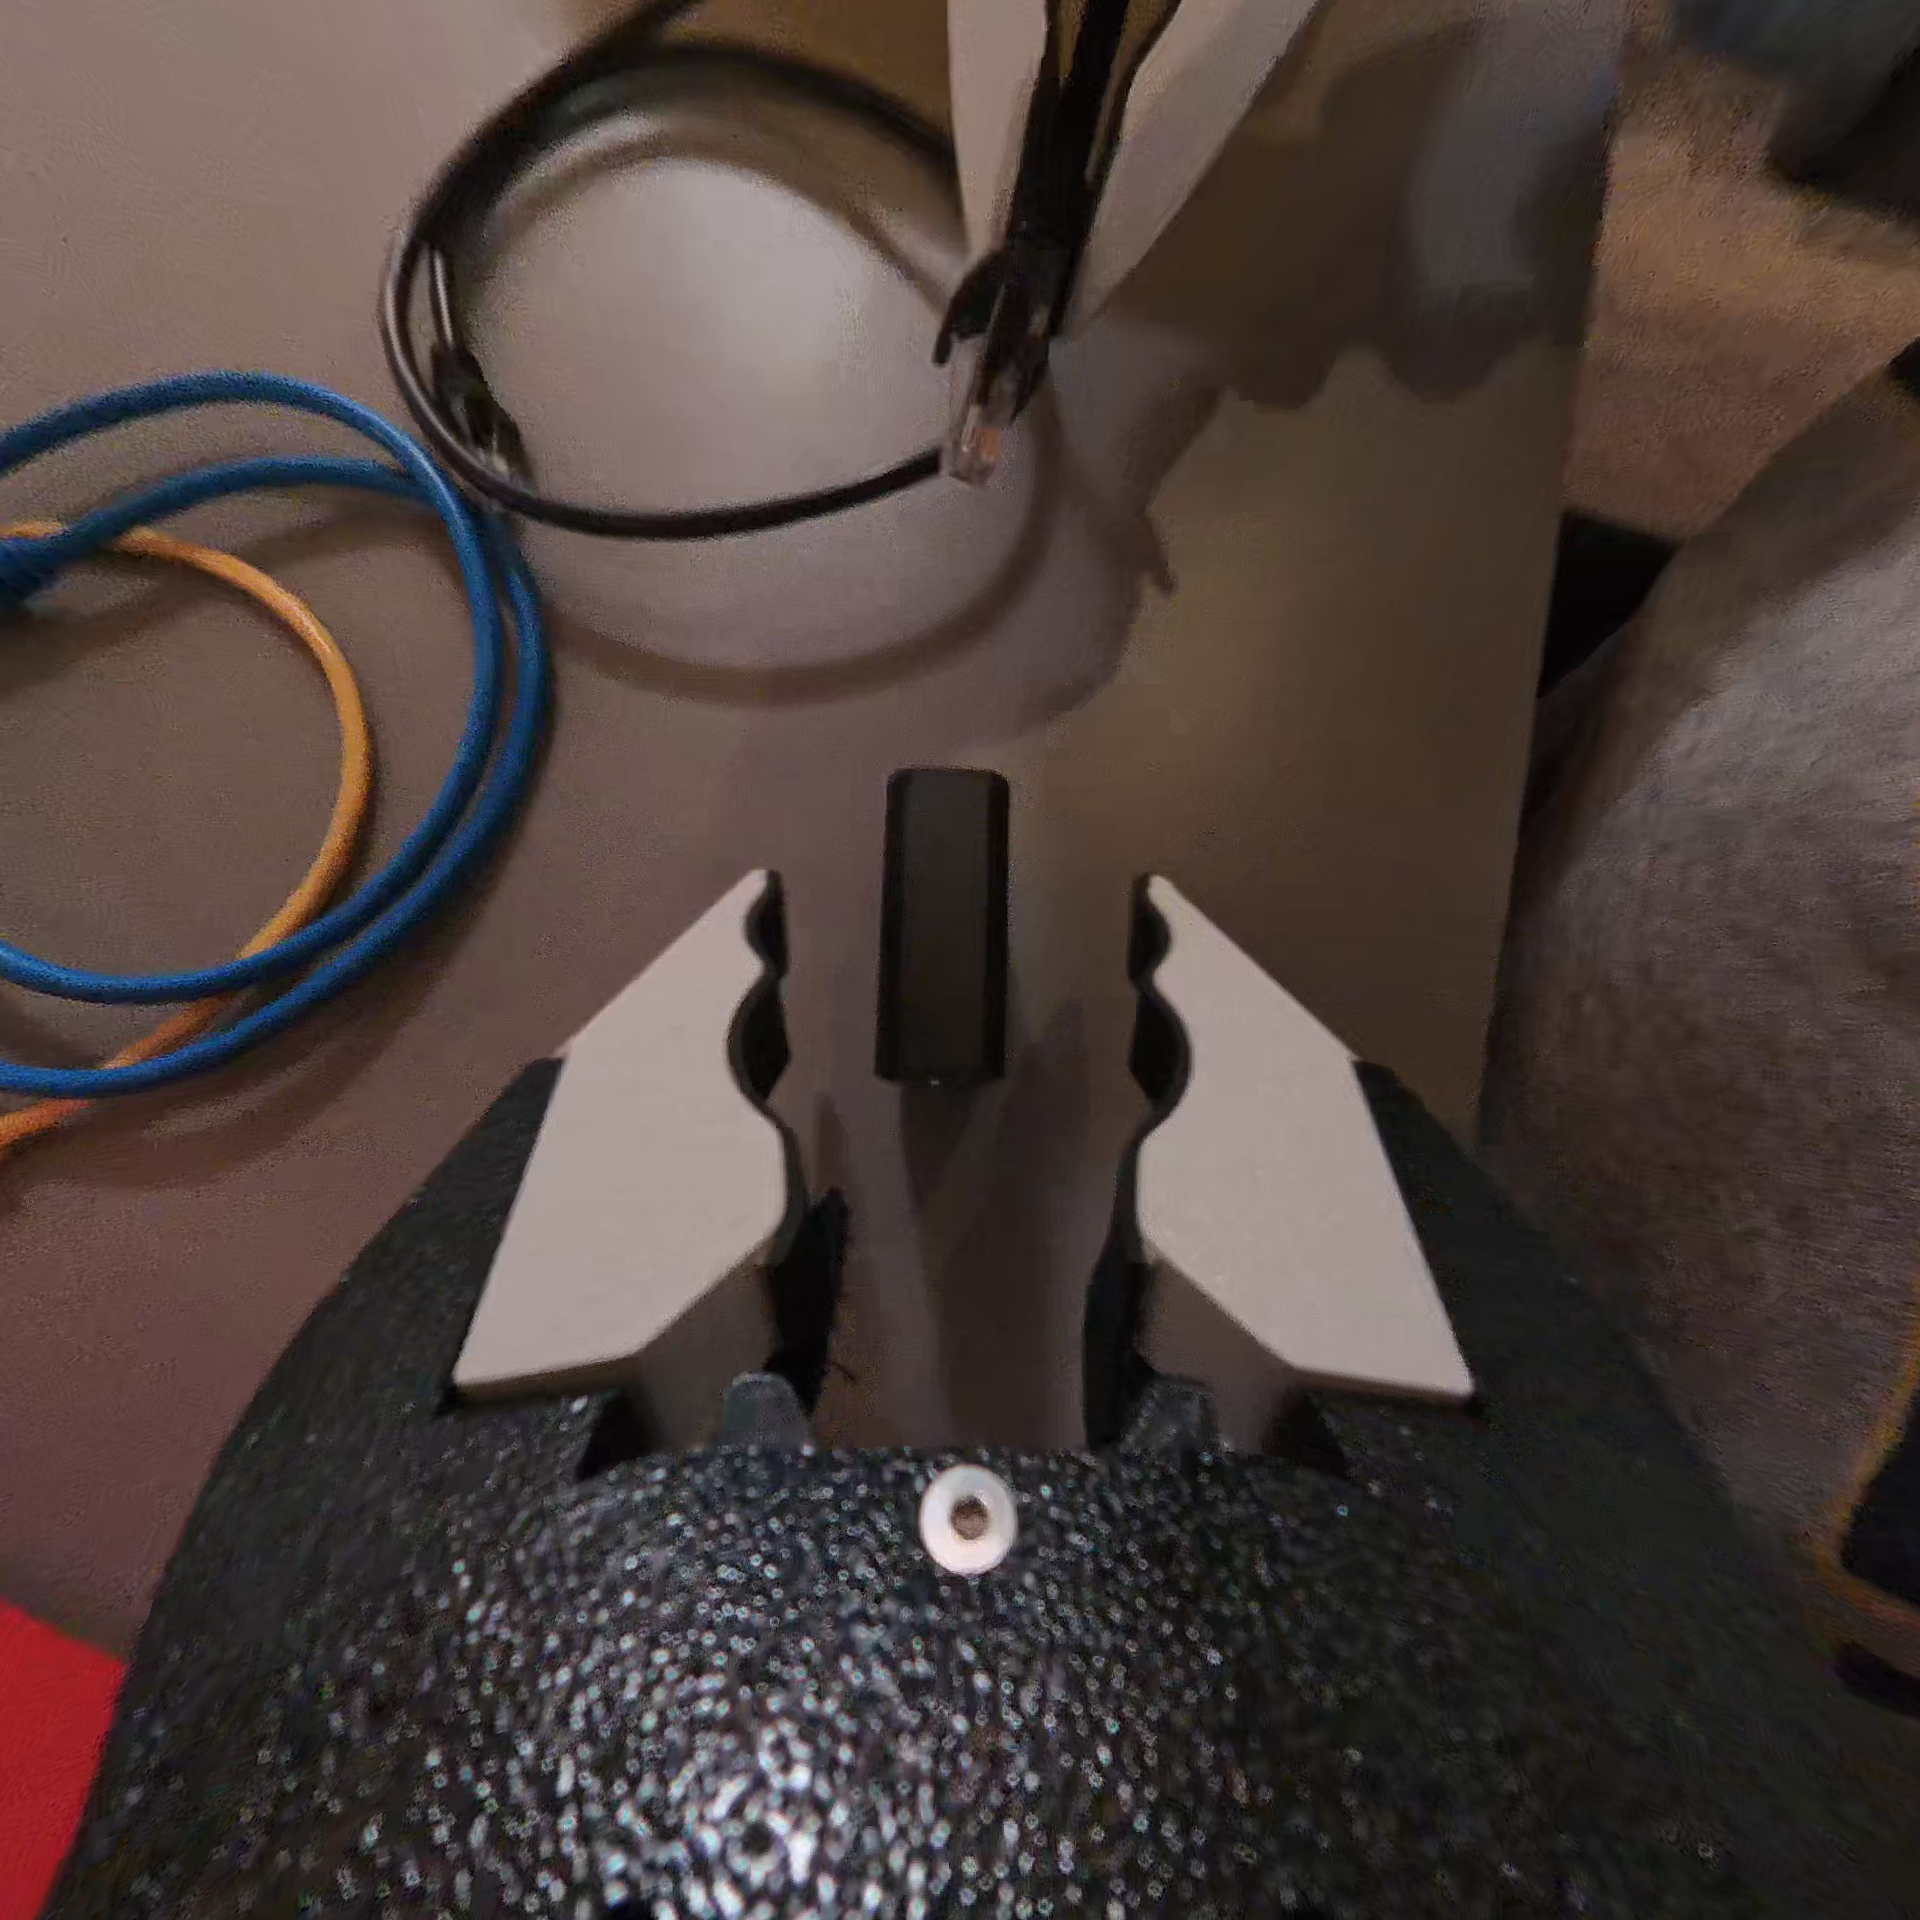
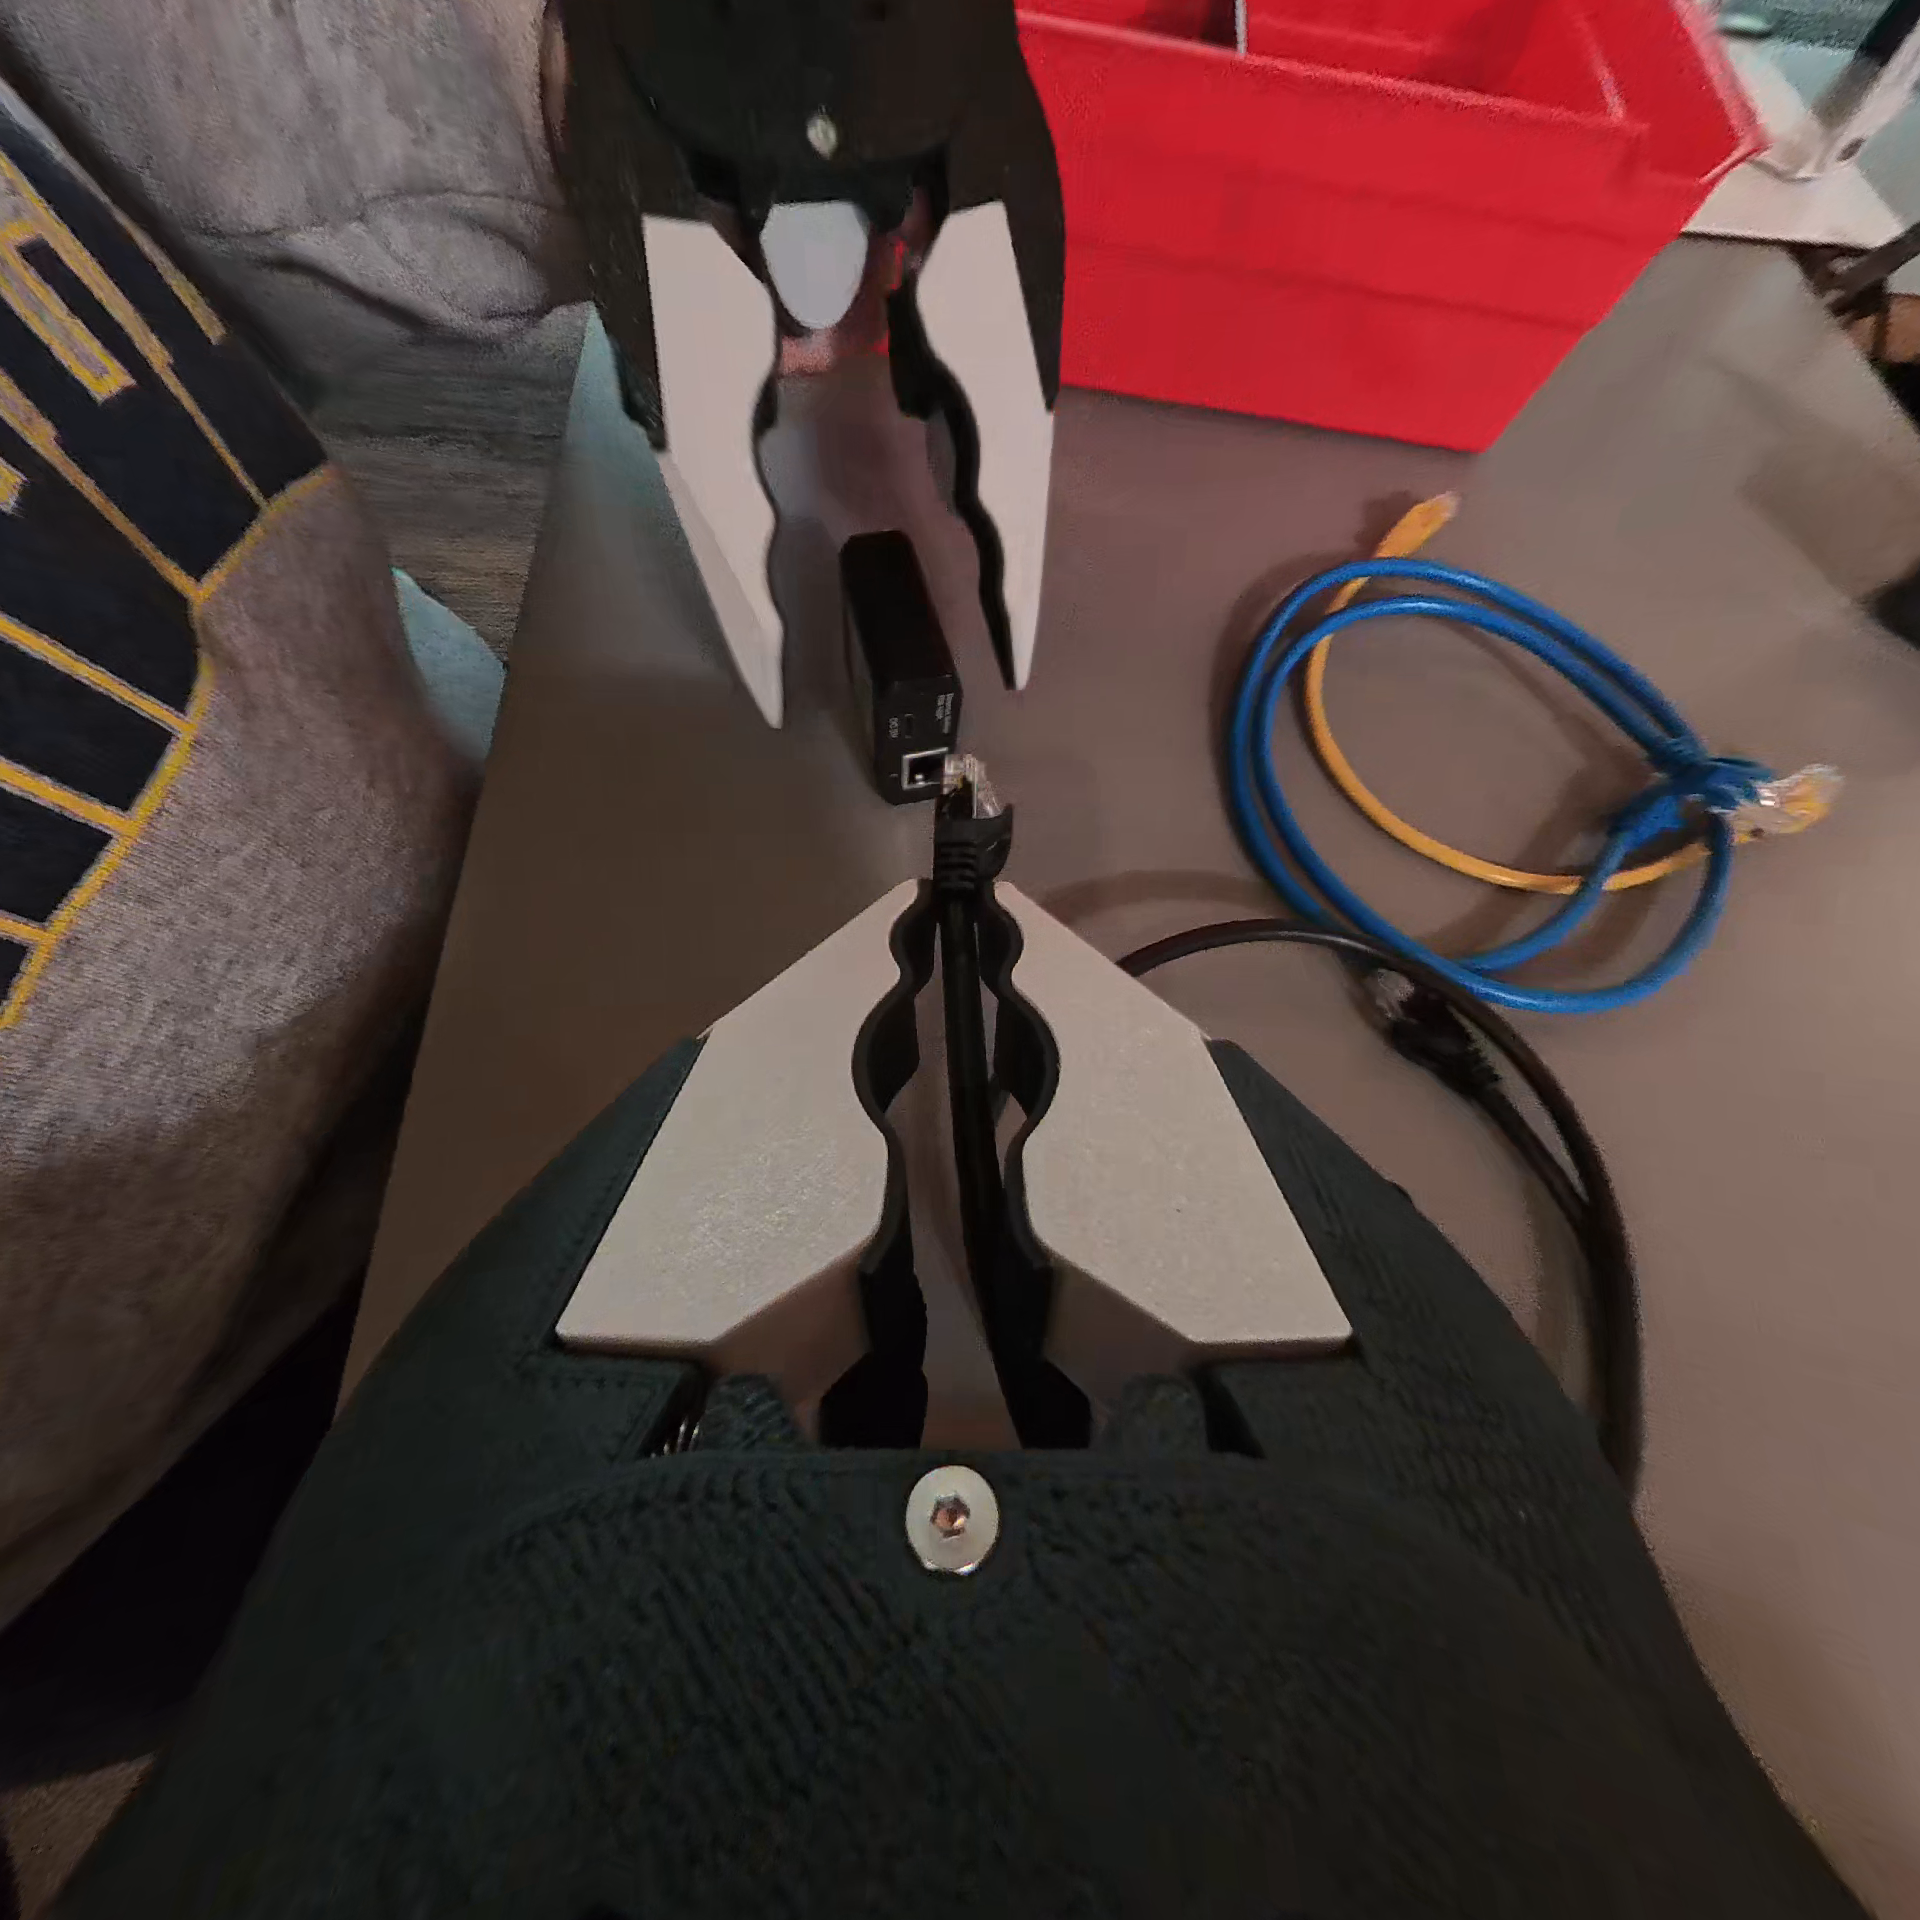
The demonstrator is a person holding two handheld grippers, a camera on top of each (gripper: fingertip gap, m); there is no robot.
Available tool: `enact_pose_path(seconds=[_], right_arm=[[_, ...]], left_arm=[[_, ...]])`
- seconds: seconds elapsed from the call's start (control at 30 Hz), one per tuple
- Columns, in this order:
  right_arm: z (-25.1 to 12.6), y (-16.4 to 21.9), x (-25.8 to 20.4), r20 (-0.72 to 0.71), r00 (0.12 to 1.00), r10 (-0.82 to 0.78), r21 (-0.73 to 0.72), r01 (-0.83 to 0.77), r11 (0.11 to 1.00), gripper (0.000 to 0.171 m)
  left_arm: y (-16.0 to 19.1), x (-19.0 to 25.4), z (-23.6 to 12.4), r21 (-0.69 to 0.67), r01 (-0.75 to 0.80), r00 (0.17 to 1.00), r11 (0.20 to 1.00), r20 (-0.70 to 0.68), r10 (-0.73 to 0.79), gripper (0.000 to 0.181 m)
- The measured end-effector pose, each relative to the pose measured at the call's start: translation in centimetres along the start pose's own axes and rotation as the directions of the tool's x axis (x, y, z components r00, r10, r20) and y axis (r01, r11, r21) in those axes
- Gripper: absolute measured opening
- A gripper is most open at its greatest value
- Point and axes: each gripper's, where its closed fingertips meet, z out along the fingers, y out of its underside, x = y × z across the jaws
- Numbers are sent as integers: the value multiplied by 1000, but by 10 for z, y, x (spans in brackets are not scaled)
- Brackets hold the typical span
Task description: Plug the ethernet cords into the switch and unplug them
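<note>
2 grippers | L (image 1: 956,883) released, astride switch (image 1: 943,925) | R (image 2: 961,894) grasping black cord (image 2: 971,831), plug at port

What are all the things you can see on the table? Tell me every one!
switch: one, black, between the left gripper's open fingers
black cord: one, plug near the switch port, rest looped on table
blue cord: one, coiled, table's far side
yellow cord: one, coiled with the blue
red bin: one, behind the switch
table: one, grey-brown
left gripper: open
right gripper: shut on the black cord
person's grey top: beside the table
</note>
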Motion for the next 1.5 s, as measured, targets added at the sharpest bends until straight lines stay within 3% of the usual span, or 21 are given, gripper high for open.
enact_pose_path(seconds=[0.03,0.2,0.3,0.47,0.63,1.5], right_arm=[[3,1,-2,12,1000,7,2,-7,1000,7],[14,4,-11,54,998,32,15,-33,999,7],[13,0,-17,76,996,40,38,-43,998,7],[5,-21,-27,115,993,26,93,-37,995,7],[7,-23,-31,109,994,-28,41,24,999,7],[18,-10,-40,96,991,-88,7,88,996,6]], left_arm=[[6,-1,4,-22,11,1000,1000,10,-11,59],[14,1,11,4,10,1000,1000,19,-10,22],[12,1,9,47,-82,995,996,54,79,22],[-22,22,-8,335,-152,987,930,5,160,22],[-32,26,-16,416,-181,981,891,11,194,21],[-31,33,-10,415,-183,979,891,-9,206,21]])
